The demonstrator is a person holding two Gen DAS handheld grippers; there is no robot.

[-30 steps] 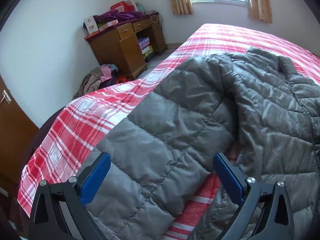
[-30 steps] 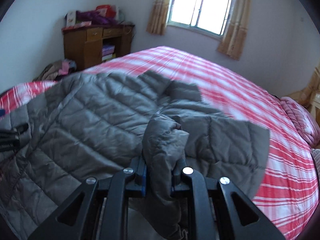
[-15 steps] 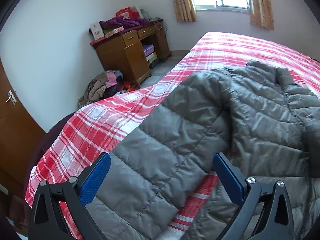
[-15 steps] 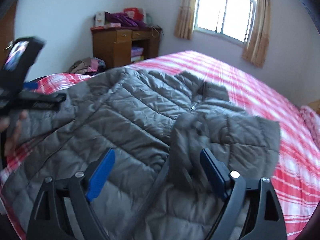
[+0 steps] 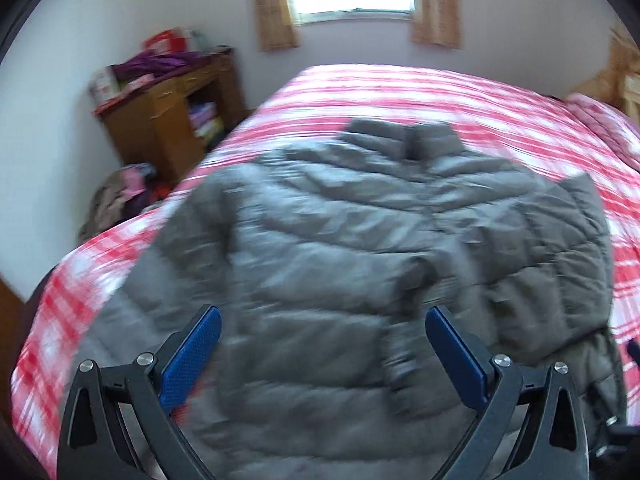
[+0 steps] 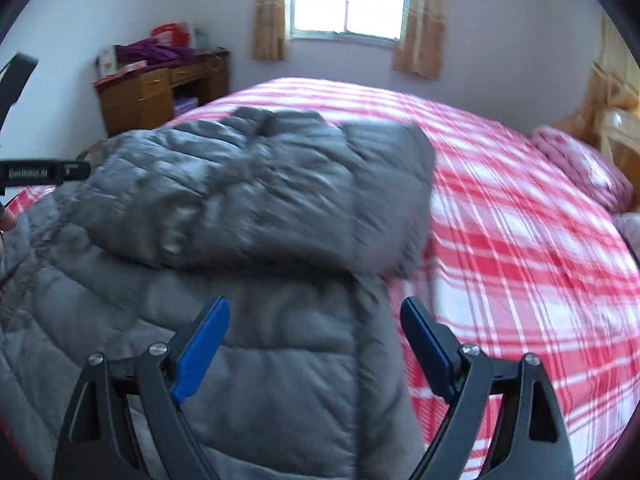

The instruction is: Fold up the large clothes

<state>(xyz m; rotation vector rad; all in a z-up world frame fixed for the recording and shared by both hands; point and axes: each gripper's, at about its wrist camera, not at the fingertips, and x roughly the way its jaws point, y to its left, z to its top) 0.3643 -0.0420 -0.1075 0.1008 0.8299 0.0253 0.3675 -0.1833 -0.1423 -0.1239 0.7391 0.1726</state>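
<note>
A grey quilted puffer jacket (image 5: 360,248) lies spread on a bed with a red and white plaid cover (image 5: 460,104). Its collar points toward the window and both sleeves lie folded over the body. My left gripper (image 5: 322,344) is open and empty above the jacket's lower part. In the right wrist view the jacket (image 6: 248,216) fills the left half, with a sleeve folded across it. My right gripper (image 6: 314,344) is open and empty above the jacket's right edge. Both views are motion-blurred.
A wooden desk (image 5: 168,116) piled with clothes and boxes stands at the far left wall, with a heap of clothes (image 5: 120,196) on the floor. A pink pillow (image 6: 580,168) lies at the bed's right. The other gripper's body (image 6: 36,172) shows at the left.
My right gripper let go of the jacket sleeve and opened; the sleeve now lies across the body. Both grippers swung round to face the window and pulled back over the jacket's lower part.
</note>
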